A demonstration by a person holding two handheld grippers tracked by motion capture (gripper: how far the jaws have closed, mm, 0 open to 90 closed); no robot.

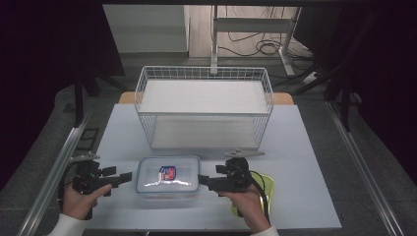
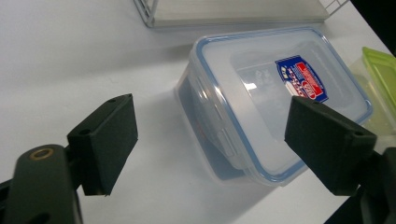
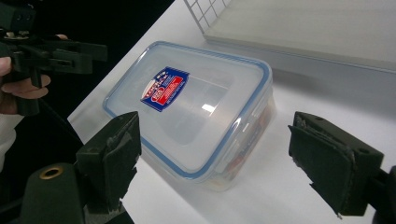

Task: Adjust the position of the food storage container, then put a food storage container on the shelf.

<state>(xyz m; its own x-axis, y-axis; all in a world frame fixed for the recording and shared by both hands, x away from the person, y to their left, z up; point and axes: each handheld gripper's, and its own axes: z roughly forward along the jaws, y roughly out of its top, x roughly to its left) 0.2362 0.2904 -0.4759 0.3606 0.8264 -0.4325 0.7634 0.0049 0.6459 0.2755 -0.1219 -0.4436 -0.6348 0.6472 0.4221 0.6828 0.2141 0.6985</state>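
Claws [image 1: 127,177] [image 1: 202,180] both agape — flanking lidded box [image 1: 167,180] on white table [image 1: 305,162]; dark room.

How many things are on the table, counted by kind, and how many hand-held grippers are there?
Clear plastic container with blue-edged lid: 1
Green lid: 1
White wire basket: 1
Hand-held gripper: 2, left and right, both open and holding nothing
Total: 5

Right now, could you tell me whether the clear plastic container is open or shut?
Shut: the blue-rimmed lid lies flat on the clear container, covering it fully. Whether its side clips are latched is unclear.
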